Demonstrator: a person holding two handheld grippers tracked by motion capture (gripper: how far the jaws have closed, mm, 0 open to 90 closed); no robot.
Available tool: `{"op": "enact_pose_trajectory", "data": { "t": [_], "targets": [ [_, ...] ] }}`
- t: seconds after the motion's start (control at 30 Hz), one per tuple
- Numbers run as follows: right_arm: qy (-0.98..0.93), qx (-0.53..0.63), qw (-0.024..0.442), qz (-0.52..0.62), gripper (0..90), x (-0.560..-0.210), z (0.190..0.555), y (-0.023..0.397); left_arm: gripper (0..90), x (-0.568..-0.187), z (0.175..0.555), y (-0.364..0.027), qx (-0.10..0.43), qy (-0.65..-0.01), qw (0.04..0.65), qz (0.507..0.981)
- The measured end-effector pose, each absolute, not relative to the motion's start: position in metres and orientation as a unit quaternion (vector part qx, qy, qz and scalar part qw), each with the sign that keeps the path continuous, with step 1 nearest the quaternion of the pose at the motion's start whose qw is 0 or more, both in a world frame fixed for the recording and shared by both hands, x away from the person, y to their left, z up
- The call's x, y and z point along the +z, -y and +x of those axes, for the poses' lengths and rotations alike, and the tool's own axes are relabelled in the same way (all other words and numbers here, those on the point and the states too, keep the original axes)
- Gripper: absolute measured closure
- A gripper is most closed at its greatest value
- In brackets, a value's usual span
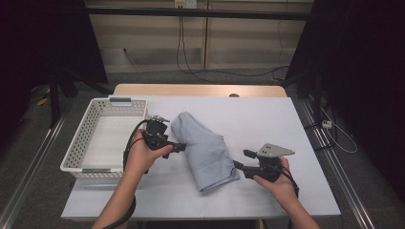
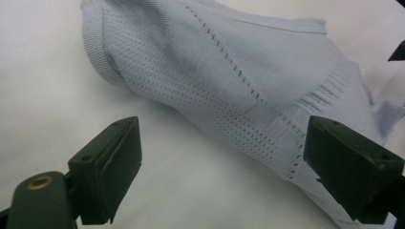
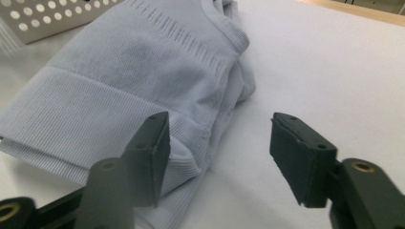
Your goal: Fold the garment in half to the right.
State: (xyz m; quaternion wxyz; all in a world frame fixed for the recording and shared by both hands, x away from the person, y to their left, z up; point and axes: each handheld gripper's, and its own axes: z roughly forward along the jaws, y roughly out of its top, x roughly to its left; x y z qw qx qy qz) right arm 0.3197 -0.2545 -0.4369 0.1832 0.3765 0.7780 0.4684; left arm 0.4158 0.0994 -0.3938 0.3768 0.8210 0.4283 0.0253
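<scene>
Folded pale-blue knit garment (image 1: 205, 150) lies mid-table on the white sheet (image 1: 267, 124), ribbed hem and perforated panel visible, right of the white basket (image 1: 86, 138). Left gripper (image 2: 222, 157) and right gripper (image 3: 219, 152): both with jaws apart, nothing clamped.

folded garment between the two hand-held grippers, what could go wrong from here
The folded pale blue garment lies loose on the white table, and both hand-held grippers, left and right, are open beside it. A pinch on one layer may undo the fold. Dragging it toward the white basket could snag its rim.

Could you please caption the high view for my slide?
Two open tools, left and right, flank a folded blue garment beside a white basket.
</scene>
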Motion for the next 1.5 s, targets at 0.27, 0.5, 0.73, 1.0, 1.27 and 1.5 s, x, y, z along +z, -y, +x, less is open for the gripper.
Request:
{"op": "enact_pose_trajectory", "data": {
  "t": [0.27, 0.5, 0.73, 1.0, 1.27, 1.5],
  "targets": [
    [-0.772, 0.484, 0.170, 0.376, 26.3, -0.437, 0.323, 0.262, 12.6, -0.399, 0.411, -0.098, 0.019, -0.426, 0.372, 0.824],
    [-0.773, 0.481, 0.169, 0.377, 22.1, -0.439, 0.324, 0.262, 11.3, -0.405, 0.409, -0.099, 0.016, -0.433, 0.374, 0.820],
    [-0.774, 0.483, 0.162, 0.376, 18.0, -0.440, 0.325, 0.263, 10.6, -0.408, 0.404, -0.099, 0.024, -0.430, 0.370, 0.823],
    [-0.776, 0.484, 0.153, 0.375, 12.9, -0.441, 0.325, 0.263, 9.6, -0.410, 0.403, -0.099, 0.030, -0.429, 0.366, 0.825],
    [-0.776, 0.482, 0.159, 0.373, 13.0, -0.441, 0.323, 0.264, 8.4, -0.416, 0.403, -0.096, 0.030, -0.432, 0.358, 0.827],
    [-0.775, 0.480, 0.161, 0.378, 12.4, -0.442, 0.319, 0.269, 7.7, -0.415, 0.405, -0.093, 0.021, -0.432, 0.357, 0.828]
  ]
}}
